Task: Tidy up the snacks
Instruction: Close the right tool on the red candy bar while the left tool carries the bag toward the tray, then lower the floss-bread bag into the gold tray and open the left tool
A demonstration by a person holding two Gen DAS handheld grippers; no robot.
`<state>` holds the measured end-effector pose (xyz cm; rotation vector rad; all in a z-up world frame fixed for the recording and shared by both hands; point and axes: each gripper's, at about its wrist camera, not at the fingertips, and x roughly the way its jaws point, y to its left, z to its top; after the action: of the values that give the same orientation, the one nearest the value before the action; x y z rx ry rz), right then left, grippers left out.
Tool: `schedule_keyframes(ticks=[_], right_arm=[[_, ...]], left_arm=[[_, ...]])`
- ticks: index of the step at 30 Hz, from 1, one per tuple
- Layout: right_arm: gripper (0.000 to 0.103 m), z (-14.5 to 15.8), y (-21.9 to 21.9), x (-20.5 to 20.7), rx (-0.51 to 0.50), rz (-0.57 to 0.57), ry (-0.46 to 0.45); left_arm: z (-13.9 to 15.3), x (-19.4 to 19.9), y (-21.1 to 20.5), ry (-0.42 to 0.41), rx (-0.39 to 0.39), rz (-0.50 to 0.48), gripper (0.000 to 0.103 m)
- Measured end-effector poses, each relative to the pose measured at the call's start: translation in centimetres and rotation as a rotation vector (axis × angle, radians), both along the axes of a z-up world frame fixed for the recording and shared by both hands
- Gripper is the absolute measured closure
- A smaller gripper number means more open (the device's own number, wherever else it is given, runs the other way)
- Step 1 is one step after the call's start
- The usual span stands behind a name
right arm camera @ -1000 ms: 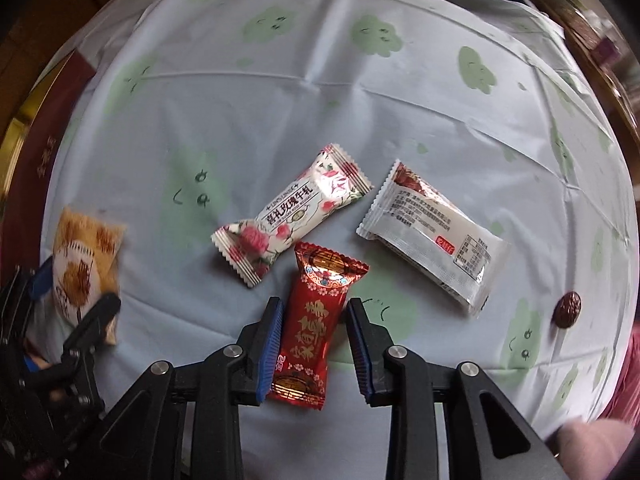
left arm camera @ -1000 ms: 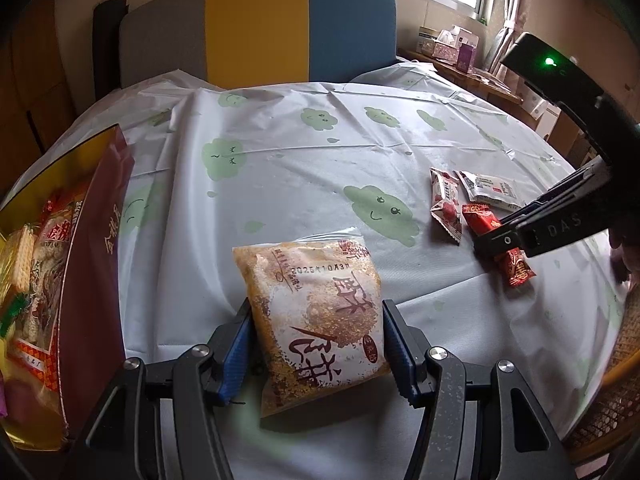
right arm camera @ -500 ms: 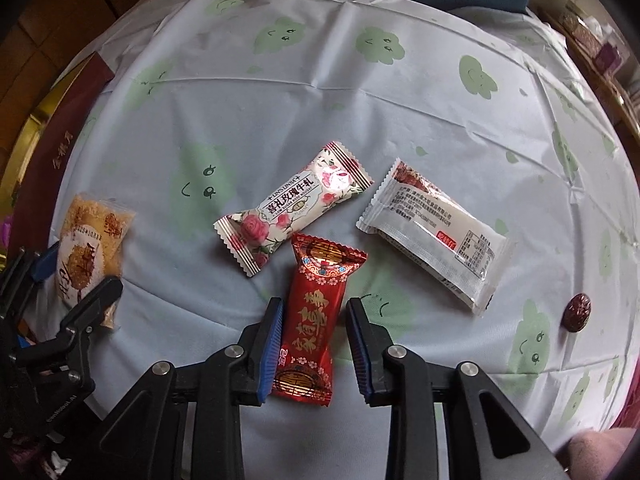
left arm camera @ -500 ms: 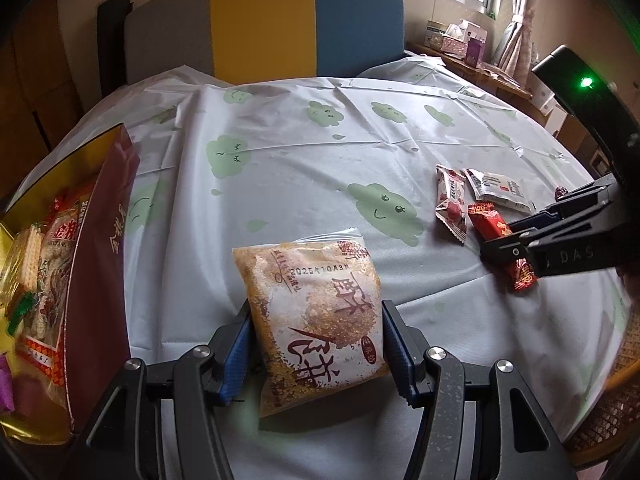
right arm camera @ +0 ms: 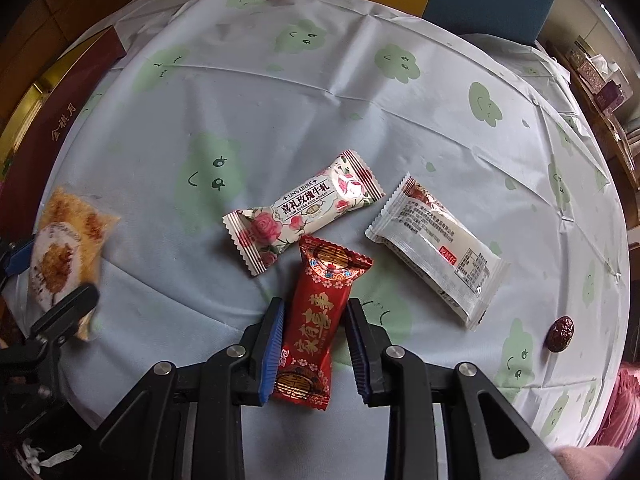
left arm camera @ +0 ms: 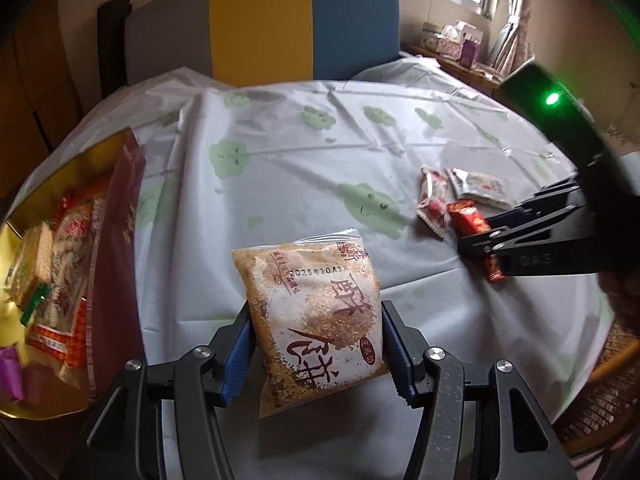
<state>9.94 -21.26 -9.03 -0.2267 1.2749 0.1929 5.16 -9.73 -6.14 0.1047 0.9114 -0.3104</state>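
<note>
My left gripper [left arm camera: 316, 308] is shut on an orange crumbly pastry packet [left arm camera: 316, 320] and holds it tilted just above the tablecloth; the same packet [right arm camera: 68, 248] shows at the left of the right wrist view. My right gripper [right arm camera: 314, 304] points down over a red candy [right arm camera: 316, 320] that lies on the cloth. Its blue pads stand close on either side of the candy, with a thin gap on the right. From the left wrist view, the right gripper [left arm camera: 476, 240] straddles that red candy [left arm camera: 466, 216]. A rose-print nougat [right arm camera: 308, 208] and a white packet [right arm camera: 436, 252] lie just beyond.
An open maroon and gold gift box [left arm camera: 116, 240] with several snacks stands at the table's left edge. A dried date [right arm camera: 560, 334] lies at the far right. A grey, yellow and blue chair [left arm camera: 260, 24] stands behind the table, and a wicker seat [left arm camera: 600, 400] at the right.
The right gripper has tipped and rolled slightly over the red candy, which still lies beside the nougat. The left gripper holds the pastry packet as before.
</note>
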Motion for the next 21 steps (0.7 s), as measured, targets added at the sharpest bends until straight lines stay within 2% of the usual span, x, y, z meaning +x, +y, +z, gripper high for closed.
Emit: schedule_keyframes(ticks=[7, 13, 21], right_arm=[[0.073, -0.1, -0.1, 0.1, -0.006, 0.01, -0.006], [0.074, -0.1, 0.3, -0.1, -0.031, 0.029, -0.024], [0.074, -0.1, 0.3, -0.3, -0.034, 0.032, -0.027]], left_arm=[[2.2, -1.0, 1.7, -0.025, -0.039, 0.02, 0.044], [4.6, -1.5, 4.9, -0.059, -0.083, 0.093, 0.044], [6.7, -0.8, 13.3, -0.075, -0.14, 0.315, 0.044]])
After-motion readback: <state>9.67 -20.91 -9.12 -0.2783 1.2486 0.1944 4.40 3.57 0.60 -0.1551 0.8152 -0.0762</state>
